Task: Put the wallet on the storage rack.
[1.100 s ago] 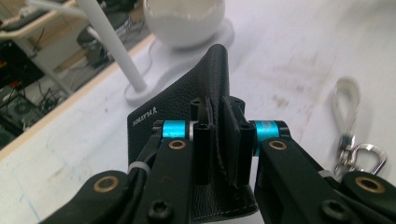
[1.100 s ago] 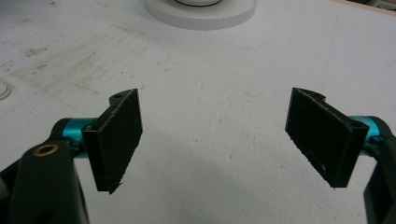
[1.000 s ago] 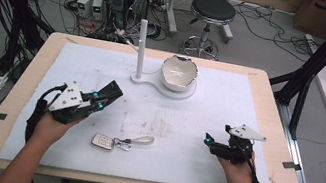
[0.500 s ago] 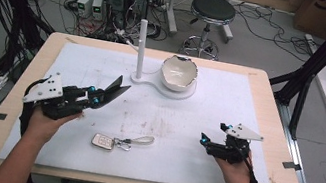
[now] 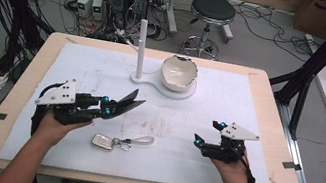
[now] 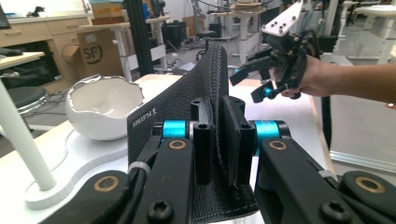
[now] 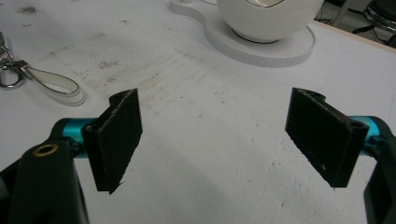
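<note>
From above, the left gripper (image 5: 120, 105) pinches a black leather case (image 5: 129, 101) above the white mat (image 5: 249, 107), clear of the car key (image 5: 102, 141) lying nearer the person. The left gripper view adds the case's stitched grain and stamped lettering, clamped upright beside the broken-shell bowl (image 6: 103, 112). The right gripper view shows the right gripper (image 7: 212, 140) spread wide, nothing between.

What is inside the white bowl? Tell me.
The white bowl on its white stand looks empty in the high view: only its pale inner wall shows. Its near rim covers part of the bottom, so something small and flat there cannot be ruled out.
</note>
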`<state>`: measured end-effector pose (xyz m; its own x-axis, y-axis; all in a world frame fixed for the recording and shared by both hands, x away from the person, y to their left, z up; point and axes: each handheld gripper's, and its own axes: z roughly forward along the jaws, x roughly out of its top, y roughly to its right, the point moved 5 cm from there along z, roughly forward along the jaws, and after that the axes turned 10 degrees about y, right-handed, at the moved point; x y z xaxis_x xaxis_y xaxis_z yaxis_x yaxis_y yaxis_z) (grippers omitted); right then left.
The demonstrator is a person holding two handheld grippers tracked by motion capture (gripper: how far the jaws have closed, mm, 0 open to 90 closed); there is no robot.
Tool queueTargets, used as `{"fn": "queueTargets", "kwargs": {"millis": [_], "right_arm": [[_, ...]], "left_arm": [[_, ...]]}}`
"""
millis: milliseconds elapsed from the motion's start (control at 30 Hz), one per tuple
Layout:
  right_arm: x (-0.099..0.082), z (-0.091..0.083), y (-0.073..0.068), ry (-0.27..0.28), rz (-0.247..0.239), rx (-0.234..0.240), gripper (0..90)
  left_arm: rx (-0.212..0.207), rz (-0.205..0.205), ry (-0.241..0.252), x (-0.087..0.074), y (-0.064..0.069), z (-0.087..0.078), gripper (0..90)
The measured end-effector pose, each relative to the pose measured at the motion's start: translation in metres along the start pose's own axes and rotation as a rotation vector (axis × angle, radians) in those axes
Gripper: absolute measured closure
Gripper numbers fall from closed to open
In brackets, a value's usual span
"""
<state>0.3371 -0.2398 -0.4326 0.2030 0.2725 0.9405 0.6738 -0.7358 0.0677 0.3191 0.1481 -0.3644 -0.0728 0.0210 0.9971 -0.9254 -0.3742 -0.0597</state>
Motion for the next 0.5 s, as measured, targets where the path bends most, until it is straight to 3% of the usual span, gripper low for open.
{"fn": "queueTargets", "kwargs": {"millis": [233,500], "right_arm": [[0.0001,-0.0005,-0.0001,0.004,0.001,0.006,19.0],[0.0040,0.0037,-0.0069,0.006,-0.025,0.050,19.0]], "left_arm": [[-0.002,-0.007,-0.004,-0.0015,-0.0014,-0.0008,82.6],[-0.033,-0.013,-0.009,-0.0021,0.0033,0.0062,82.6]]}}
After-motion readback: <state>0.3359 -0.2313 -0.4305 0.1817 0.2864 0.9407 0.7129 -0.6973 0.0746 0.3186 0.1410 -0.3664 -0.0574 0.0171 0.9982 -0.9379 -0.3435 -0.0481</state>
